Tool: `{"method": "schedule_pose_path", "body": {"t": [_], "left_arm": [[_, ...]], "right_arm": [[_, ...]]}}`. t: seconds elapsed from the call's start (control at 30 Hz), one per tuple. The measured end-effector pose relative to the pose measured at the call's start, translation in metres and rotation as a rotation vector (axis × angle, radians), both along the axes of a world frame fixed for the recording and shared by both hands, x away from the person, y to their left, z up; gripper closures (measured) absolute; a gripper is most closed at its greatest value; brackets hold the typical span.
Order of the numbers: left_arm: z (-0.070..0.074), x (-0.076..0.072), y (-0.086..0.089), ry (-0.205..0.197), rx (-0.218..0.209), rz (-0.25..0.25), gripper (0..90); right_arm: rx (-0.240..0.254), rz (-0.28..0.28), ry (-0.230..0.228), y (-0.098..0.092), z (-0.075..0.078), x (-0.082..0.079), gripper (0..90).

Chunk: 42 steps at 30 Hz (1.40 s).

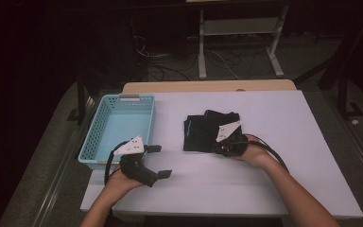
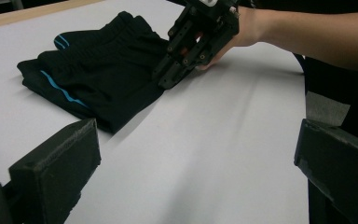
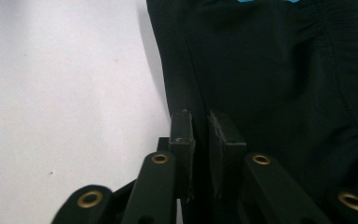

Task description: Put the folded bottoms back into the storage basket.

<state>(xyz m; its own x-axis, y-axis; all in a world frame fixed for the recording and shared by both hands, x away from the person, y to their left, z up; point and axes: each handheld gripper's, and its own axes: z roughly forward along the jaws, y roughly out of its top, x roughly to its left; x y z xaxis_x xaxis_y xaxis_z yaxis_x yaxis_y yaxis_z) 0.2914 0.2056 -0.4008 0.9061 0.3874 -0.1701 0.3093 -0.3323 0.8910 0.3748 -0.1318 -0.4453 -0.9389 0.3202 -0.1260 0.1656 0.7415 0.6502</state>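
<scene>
Shorts (image 1: 205, 132), black with blue piping, lie folded near the table's (image 1: 274, 189) middle, a roughly square bundle; the waistband seems to face the far side, though the dim high view leaves that unsure. Nearest the person, the left gripper (image 1: 158, 161) hovers over bare tabletop with its jaws spread wide, pointing right toward the shorts and well apart from them. Just behind it, at the table's left edge, sits a light-blue basket (image 1: 94, 142), long axis running near to far. The right gripper (image 1: 224, 146) is at the shorts' near right corner; in the right gripper view its jaws are pinched almost together on a fold of the black cloth. Beyond the table stands a white frame (image 1: 238, 42) among floor cables (image 1: 170, 66).
</scene>
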Motion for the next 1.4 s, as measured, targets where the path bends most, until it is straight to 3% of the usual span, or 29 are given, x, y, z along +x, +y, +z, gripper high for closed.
{"method": "schedule_pose_path", "body": {"t": [0.5, 1.4], "left_arm": [[0.0, 0.0, 0.0, 0.001, -0.005, -0.001, 0.1], [0.0, 0.0, 0.001, 0.006, -0.013, 0.001, 0.1]], "right_arm": [[0.047, -0.018, 0.087, -0.005, 0.005, 0.005, 83.7], [0.093, -0.03, 0.135, -0.02, 0.015, -0.018, 83.7]]}}
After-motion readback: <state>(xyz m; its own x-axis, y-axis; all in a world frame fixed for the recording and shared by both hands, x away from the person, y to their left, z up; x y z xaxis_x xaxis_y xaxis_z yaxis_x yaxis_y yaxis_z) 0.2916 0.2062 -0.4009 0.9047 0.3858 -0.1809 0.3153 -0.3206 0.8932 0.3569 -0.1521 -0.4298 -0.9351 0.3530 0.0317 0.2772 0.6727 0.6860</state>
